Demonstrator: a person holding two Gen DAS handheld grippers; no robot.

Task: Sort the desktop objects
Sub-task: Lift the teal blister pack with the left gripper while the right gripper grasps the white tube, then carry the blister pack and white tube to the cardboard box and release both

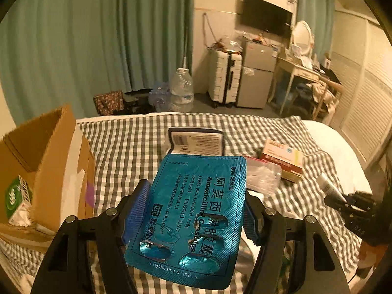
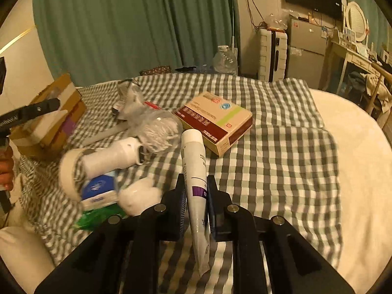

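I hold the blue pill blister (image 1: pixel 196 210) in my left claw (image 1: pixel 196 216) and the white tube (image 2: pixel 196 171) tight in my right claw (image 2: pixel 197 204), both above the bed, so next I probably carry them to the cardboard box (image 1: pixel 49 161).

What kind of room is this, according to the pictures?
Probably a bedroom or small studio: a bed with a checked cover, a vanity table with an oval mirror, and a suitcase beside a small fridge.
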